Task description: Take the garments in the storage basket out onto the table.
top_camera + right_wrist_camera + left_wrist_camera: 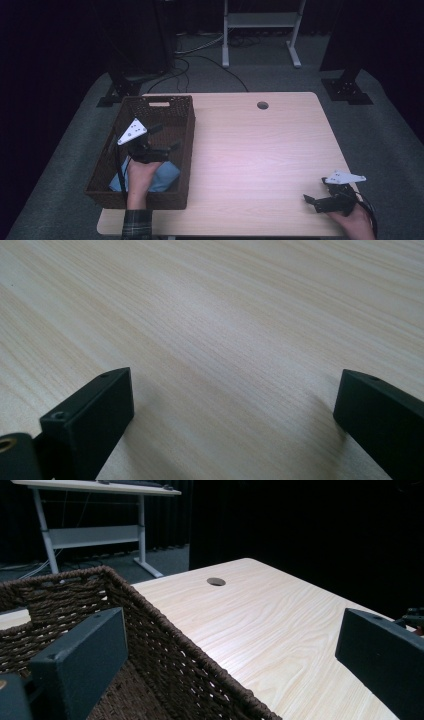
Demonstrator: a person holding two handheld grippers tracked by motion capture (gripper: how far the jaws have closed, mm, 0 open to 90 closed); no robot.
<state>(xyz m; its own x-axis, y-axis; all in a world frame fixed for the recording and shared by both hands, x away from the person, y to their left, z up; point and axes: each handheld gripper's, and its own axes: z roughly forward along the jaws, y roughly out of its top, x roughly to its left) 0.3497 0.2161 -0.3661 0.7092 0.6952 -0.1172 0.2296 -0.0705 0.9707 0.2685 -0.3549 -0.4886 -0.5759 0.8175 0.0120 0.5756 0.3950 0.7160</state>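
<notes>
Your left gripper (161, 138) hangs inside the wicker basket (182, 107) with its jaws spread wide and nothing between them. The blue cloth (167, 176) lies on the basket floor at the near end, behind and below those jaws, partly under your left hand (141, 175). That is the relation the next move turns on: the jaws point toward the basket's far right wall, away from the cloth, so you need to draw back and tip downward before you can close on it. The cloth is a crumpled lump whose longer side seems to run across the basket's width.

In the left gripper view the 2 jaws straddle the basket's right rim (165, 625), 1 over the inside and 1 over the table (280, 630), and the gripper sits high near rim level.

Your left hand is clearly the nearer one. Your right gripper (317, 198) rests low over the table's near right corner, well apart from the basket, its jaws also spread wide and empty, aimed left across bare wood (225, 330). Your left forearm enters over the basket's near wall.
</notes>
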